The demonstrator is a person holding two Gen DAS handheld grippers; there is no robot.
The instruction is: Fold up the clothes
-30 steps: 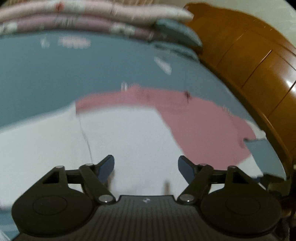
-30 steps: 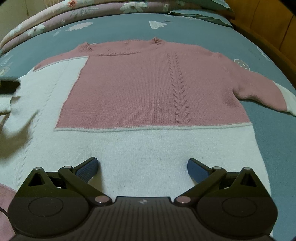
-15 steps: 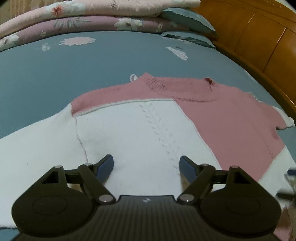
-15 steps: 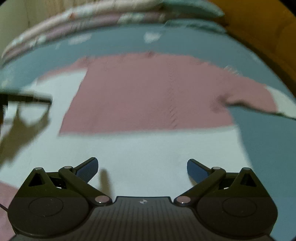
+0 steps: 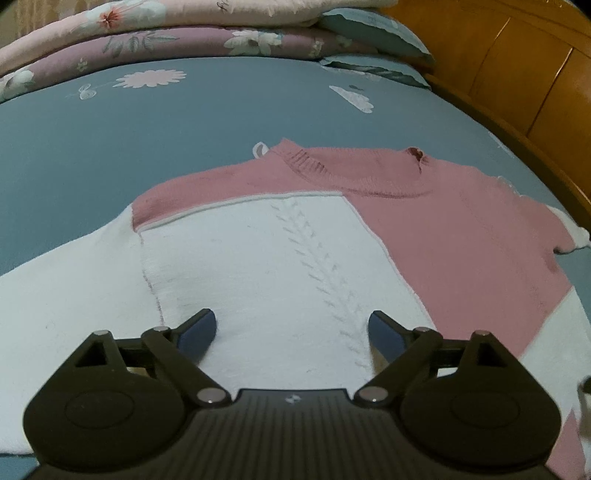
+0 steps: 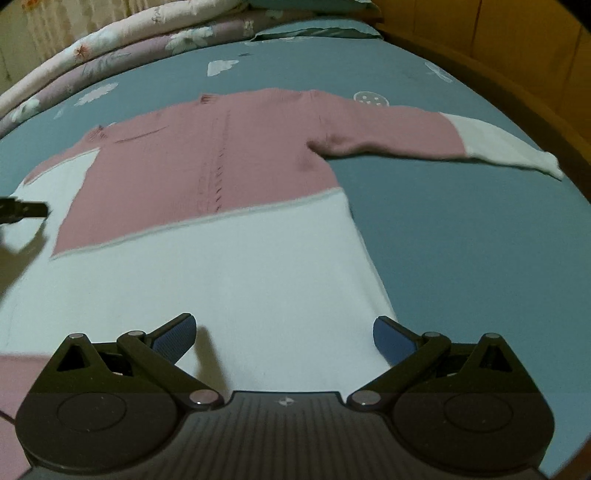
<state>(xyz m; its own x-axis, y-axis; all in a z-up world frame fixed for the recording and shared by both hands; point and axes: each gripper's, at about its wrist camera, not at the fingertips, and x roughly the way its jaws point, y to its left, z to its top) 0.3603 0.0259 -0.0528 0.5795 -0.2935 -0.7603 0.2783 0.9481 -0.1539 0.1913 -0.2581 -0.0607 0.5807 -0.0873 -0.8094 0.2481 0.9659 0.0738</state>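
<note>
One sweater (image 5: 295,258), two hand-held grippers (image 6: 283,334)

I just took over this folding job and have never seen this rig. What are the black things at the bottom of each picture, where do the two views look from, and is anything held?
Those are two handheld grippers, each with a camera looking along its fingers. The left view shows the left gripper, the right view the right gripper. Both stand open with nothing between the fingers. A pink and white sweater lies spread flat on a blue bedsheet, its right sleeve stretched out sideways. Folded quilts are stacked at the far end.
</note>
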